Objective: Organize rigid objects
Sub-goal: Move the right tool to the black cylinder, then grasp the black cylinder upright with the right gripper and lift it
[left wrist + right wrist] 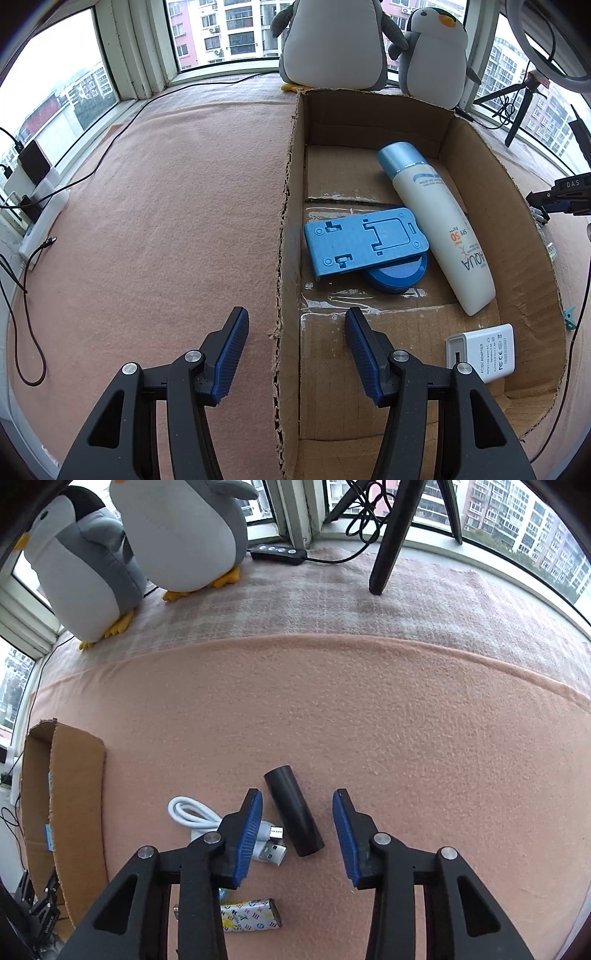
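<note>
A cardboard box point(517, 206) holds a white sunscreen bottle with a blue cap point(439, 225), a blue plastic stand point(364, 245) lying over a round blue tin point(399, 277), and a white power adapter point(484, 352). My left gripper point(295, 325) hangs open astride the box's left wall, empty. In the right wrist view a black cylinder point(293, 810) lies on the pink cloth between the pads of my open right gripper point(298, 805). A white USB cable point(207, 816) and a patterned lighter point(251, 915) lie beside it. The box's point(77, 812) edge shows at left.
Two plush penguins point(332, 40) sit at the window behind the box. A black tripod leg point(391, 535) and a cable remote point(279, 552) stand at the far edge. A power strip point(44, 218) and dark cables point(26, 295) lie along the left window sill.
</note>
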The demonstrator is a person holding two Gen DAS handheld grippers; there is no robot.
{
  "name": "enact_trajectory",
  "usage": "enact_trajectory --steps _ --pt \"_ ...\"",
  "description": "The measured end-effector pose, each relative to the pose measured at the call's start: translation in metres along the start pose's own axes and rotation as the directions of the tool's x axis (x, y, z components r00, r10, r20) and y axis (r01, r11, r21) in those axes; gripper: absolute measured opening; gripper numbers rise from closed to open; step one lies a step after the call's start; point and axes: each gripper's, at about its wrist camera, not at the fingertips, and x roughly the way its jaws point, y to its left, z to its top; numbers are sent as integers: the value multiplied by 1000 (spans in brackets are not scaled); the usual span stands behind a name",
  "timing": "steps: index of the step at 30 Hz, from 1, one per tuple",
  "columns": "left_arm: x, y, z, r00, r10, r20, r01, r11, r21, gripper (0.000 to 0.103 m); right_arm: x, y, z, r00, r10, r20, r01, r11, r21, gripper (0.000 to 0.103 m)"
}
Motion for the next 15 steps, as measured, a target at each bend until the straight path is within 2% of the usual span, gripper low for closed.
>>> enact_trajectory --steps 9,15 --pt "0 0 0 1000 0 0 0 1000 0 58 3 -6 0 999 -34 2 34 999 29 15" --pt "0 0 0 1000 -2 0 2 1000 -2 58 -3 -7 -5 999 -48 25 47 998 30 15"
